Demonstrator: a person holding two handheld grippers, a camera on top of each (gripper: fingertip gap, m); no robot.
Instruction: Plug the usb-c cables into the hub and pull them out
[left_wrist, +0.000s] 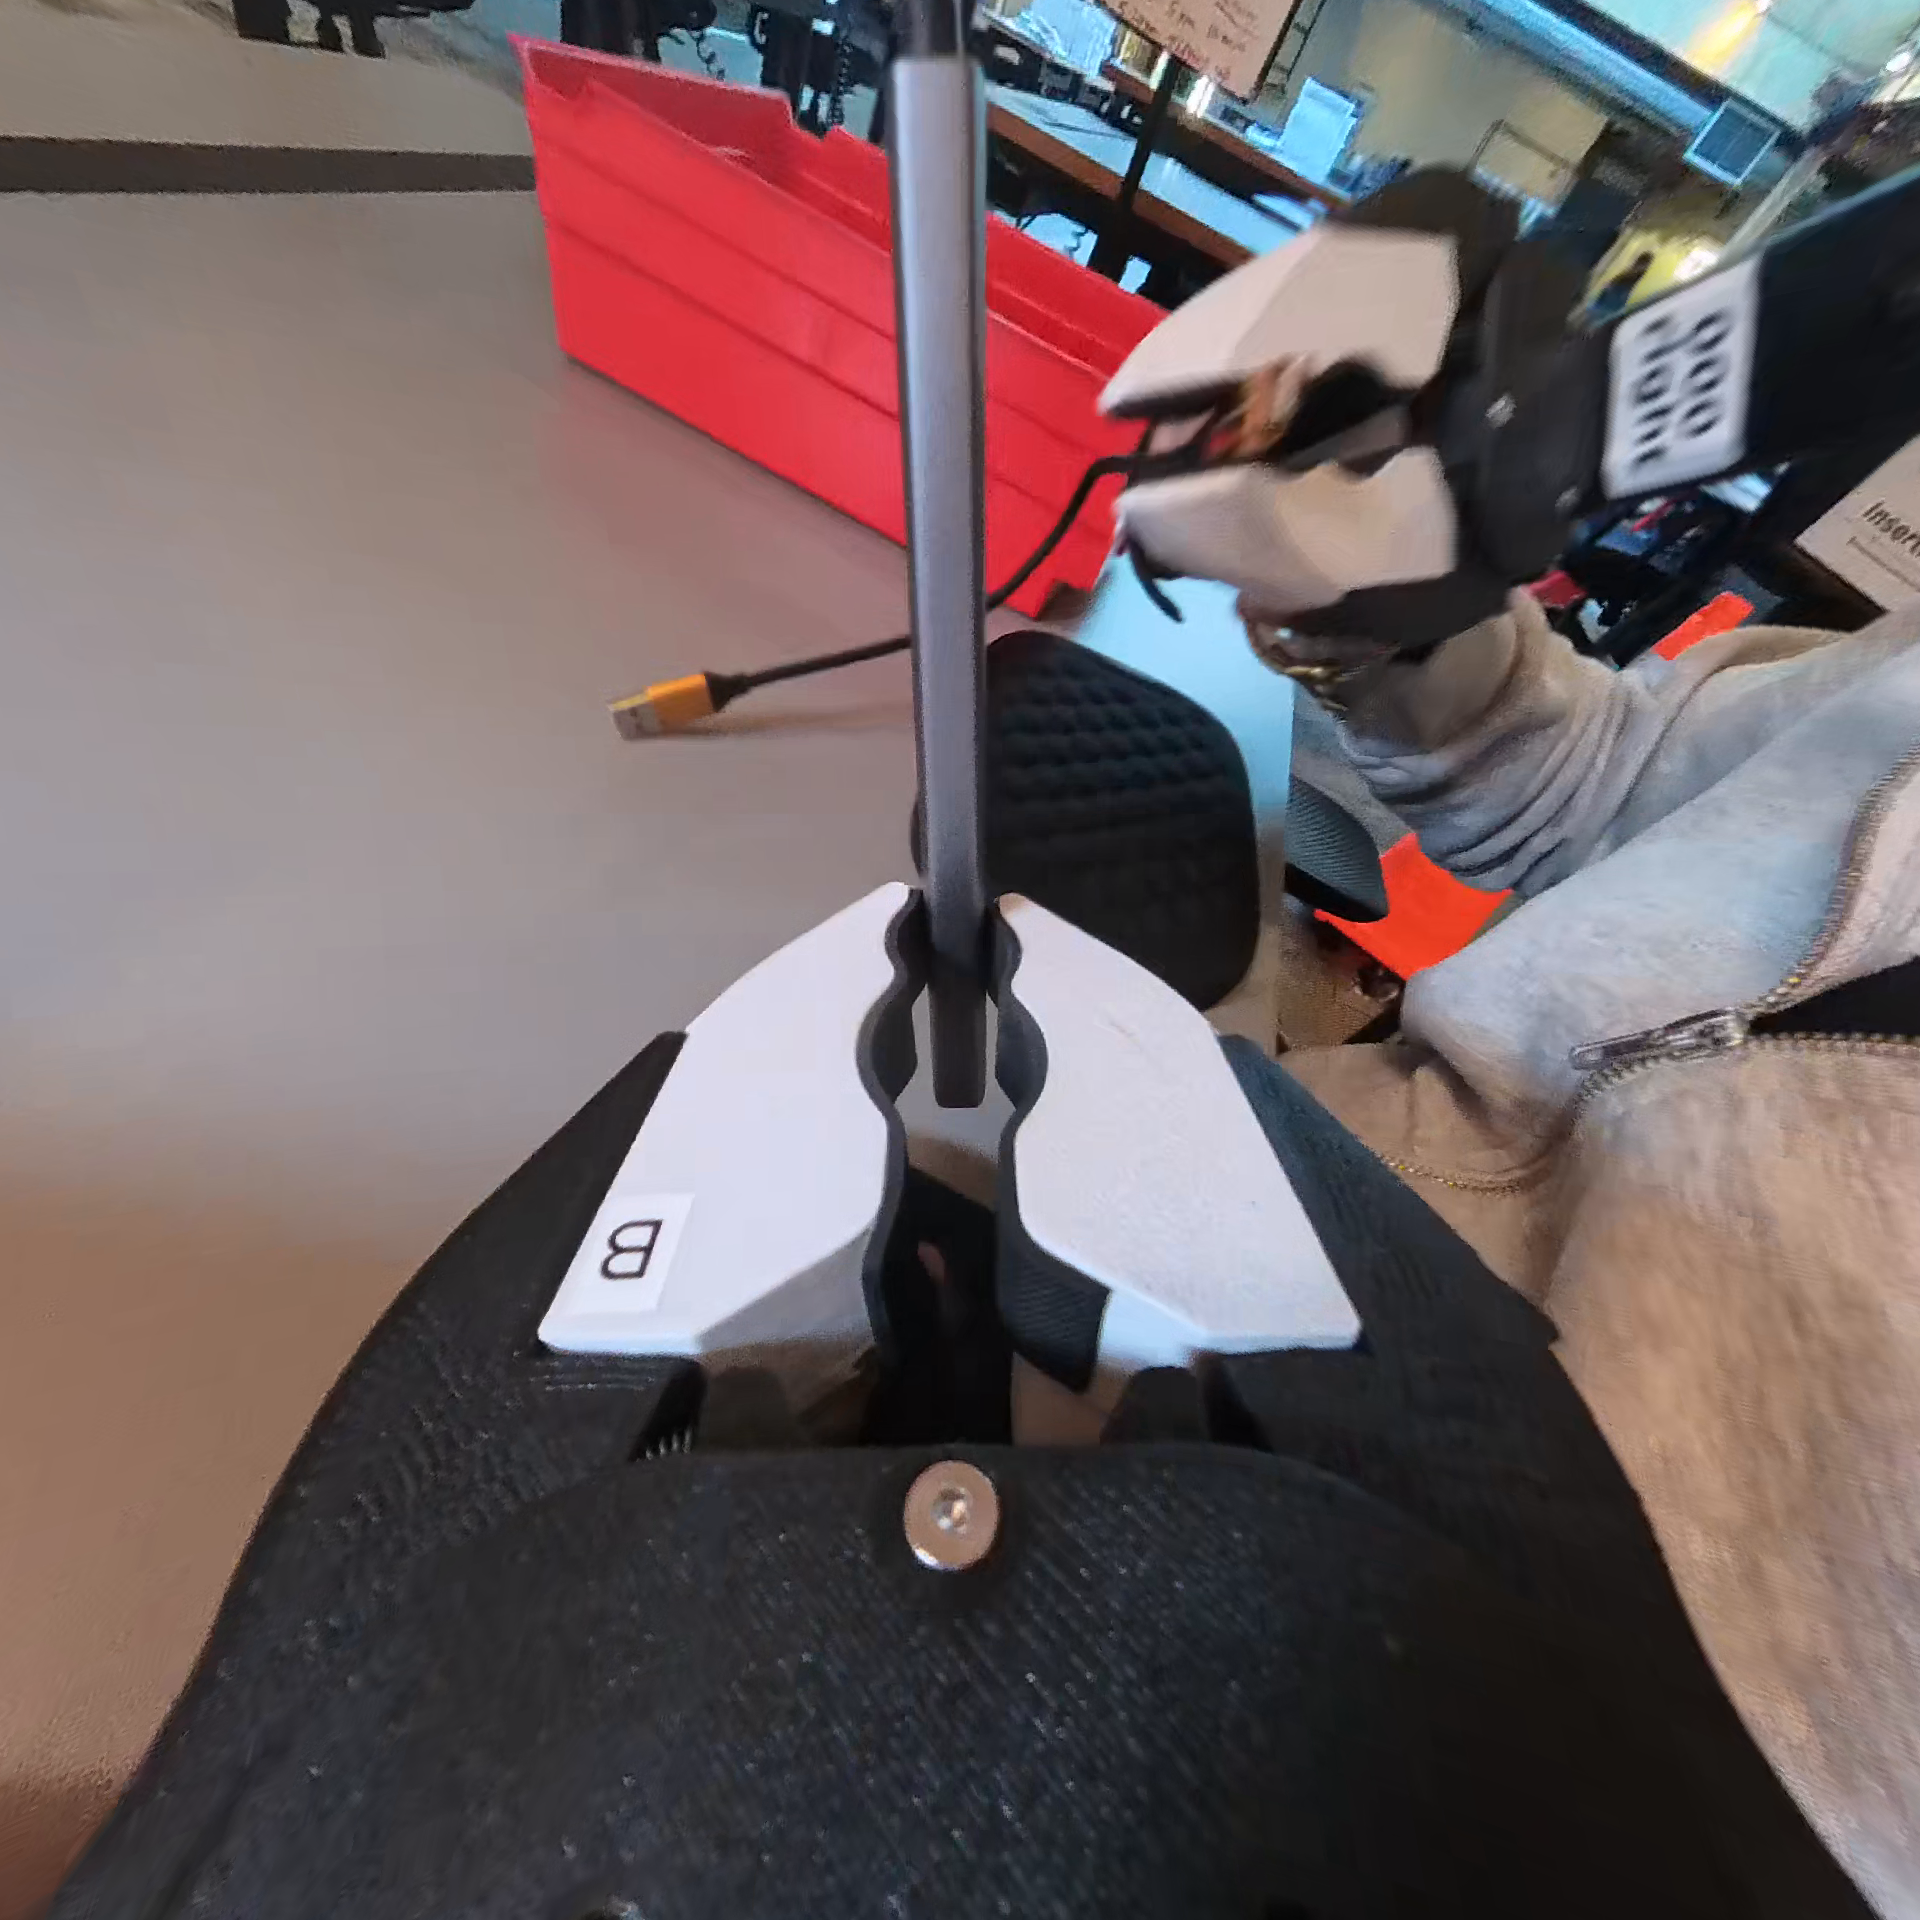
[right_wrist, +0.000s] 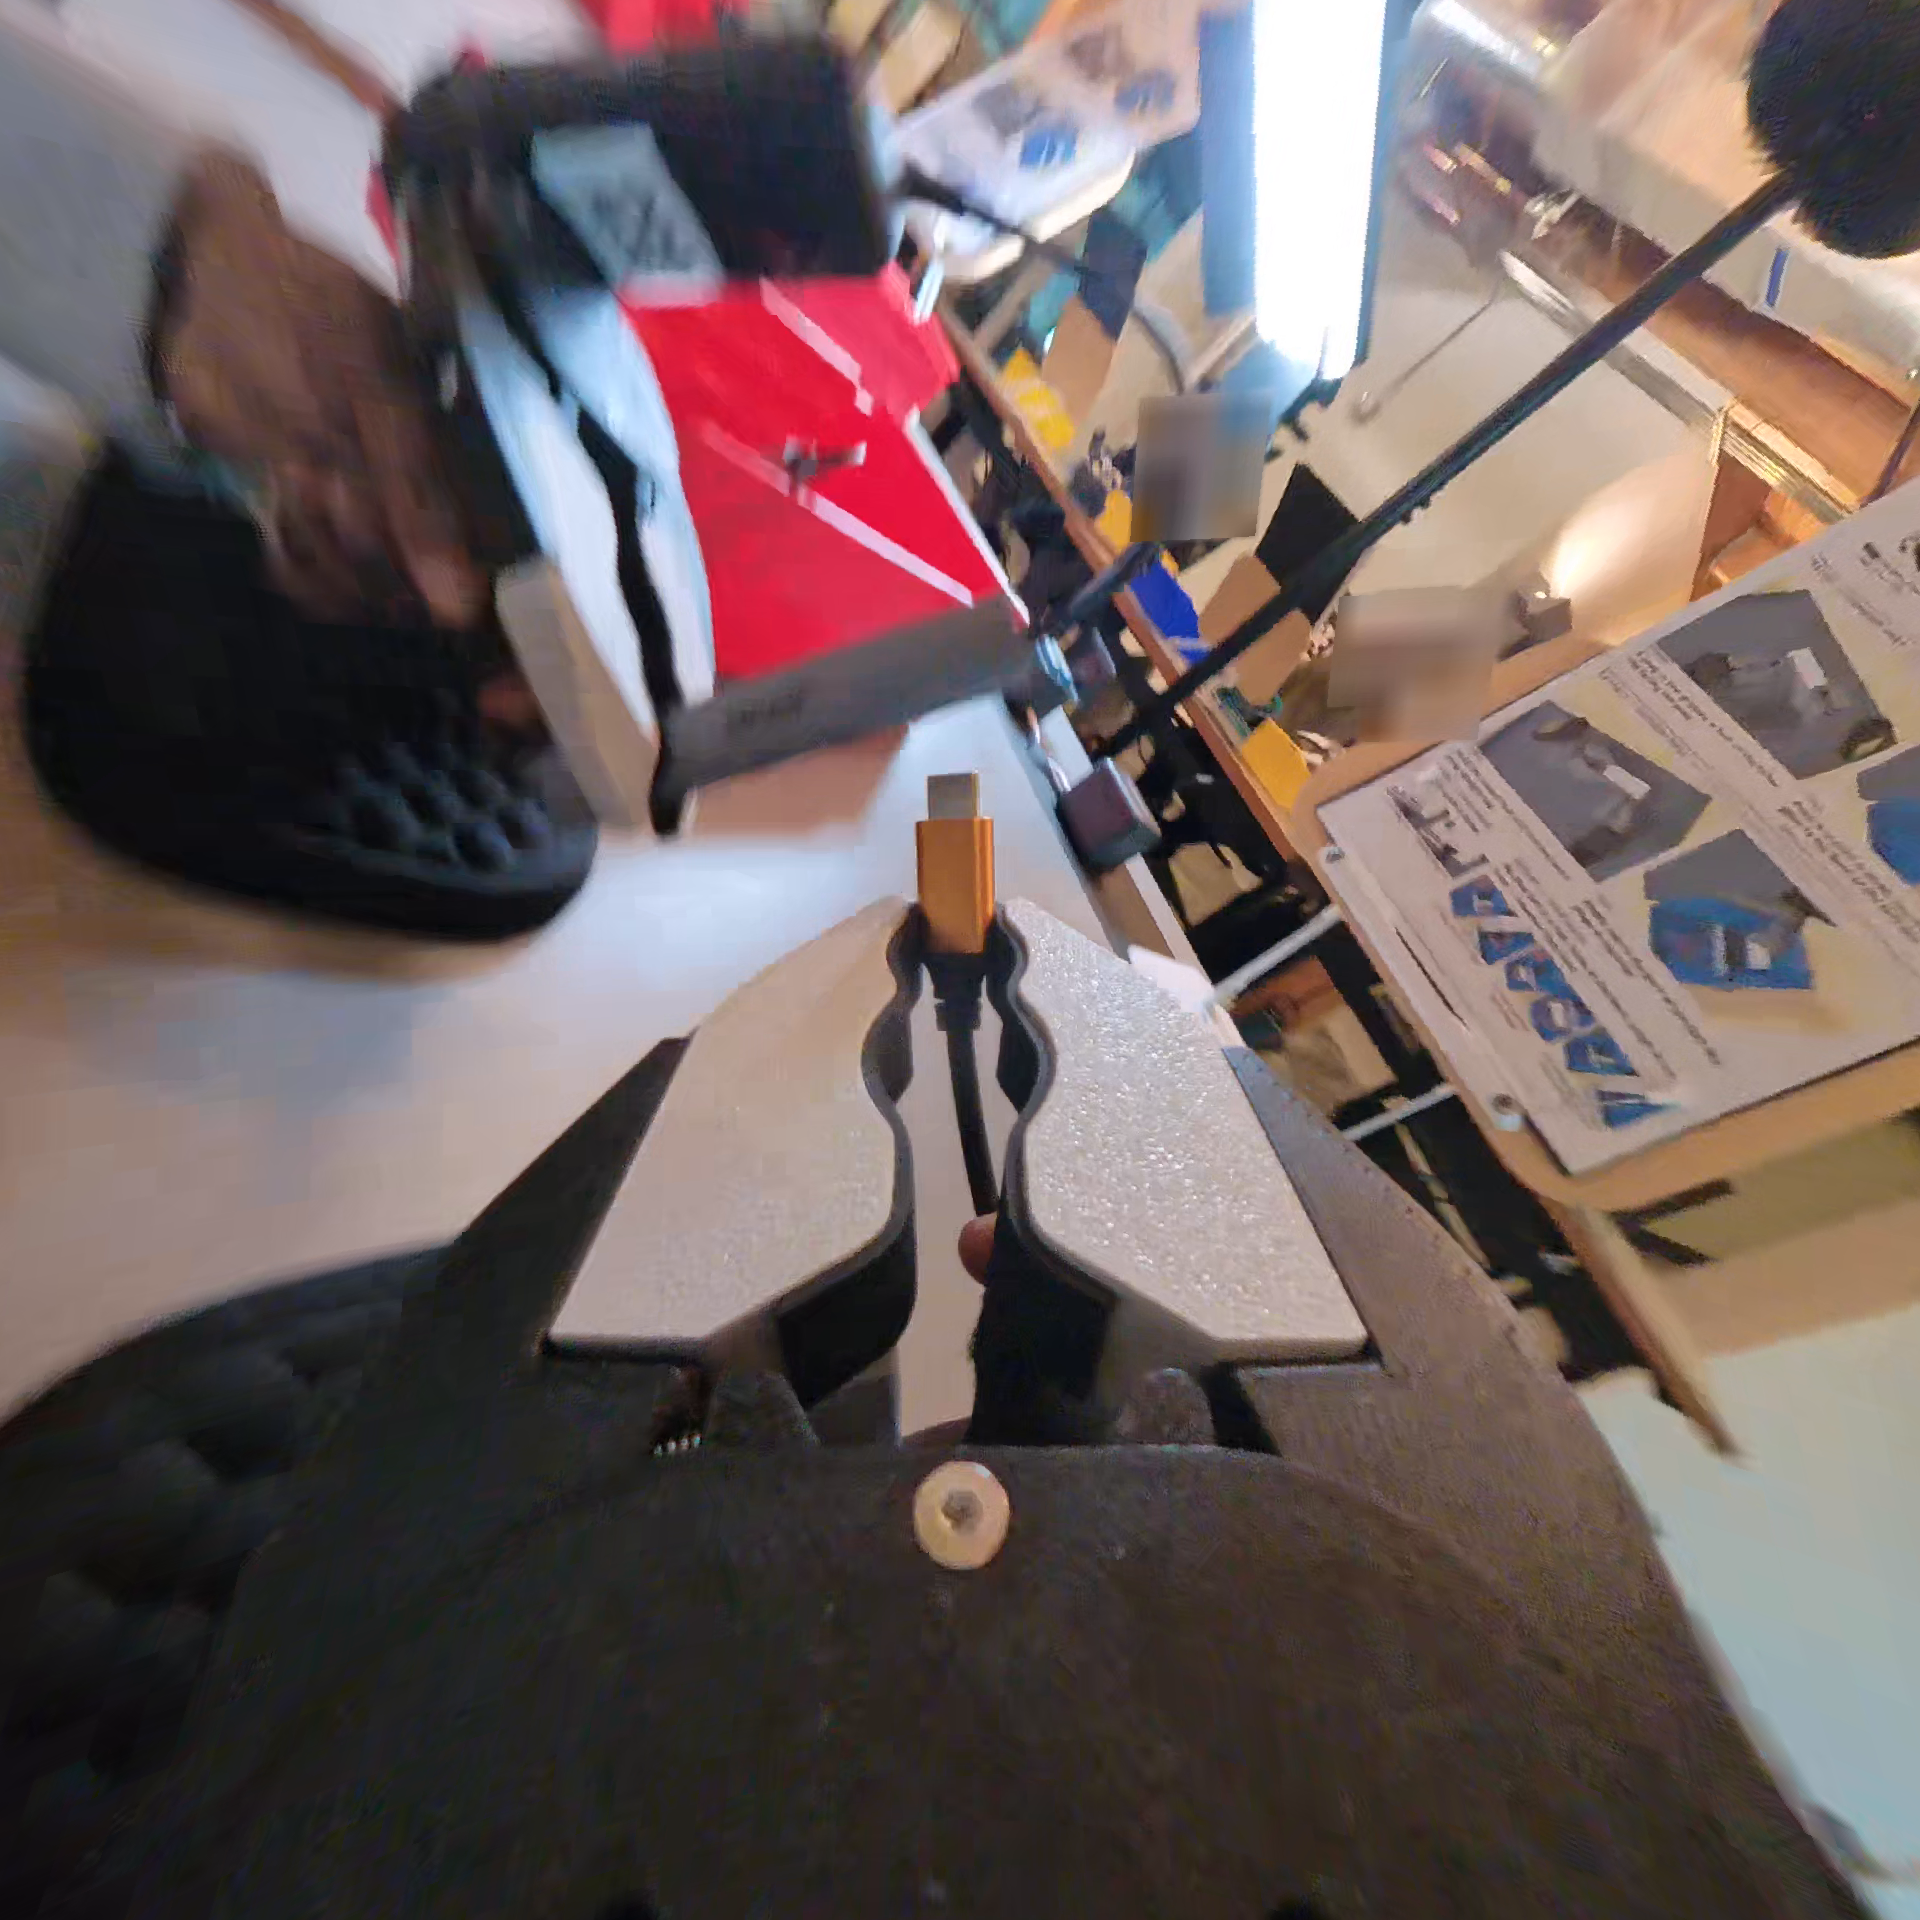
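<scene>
My left gripper (left_wrist: 954, 914) is shut on the grey hub (left_wrist: 935, 468), a long slim bar that stands out edge-on along the fingers, above the table. My right gripper (right_wrist: 954, 920) is shut on a black cable's orange USB-C plug (right_wrist: 954, 883), whose metal tip points forward. The hub also shows in the right wrist view (right_wrist: 831, 696), just beyond and left of the plug tip, apart from it. In the left wrist view the right gripper (left_wrist: 1132, 447) is blurred, right of the hub, with the black cable hanging from it. The cable's other orange plug (left_wrist: 665, 707) lies on the table.
A red plastic bin (left_wrist: 748, 312) stands on the beige table (left_wrist: 312, 623) behind the hub. A black mesh chair seat (left_wrist: 1122, 810) sits by the table edge. A person's grey sleeve (left_wrist: 1558, 769) is at the right. An instruction sheet (right_wrist: 1662, 831) lies on a board to the right.
</scene>
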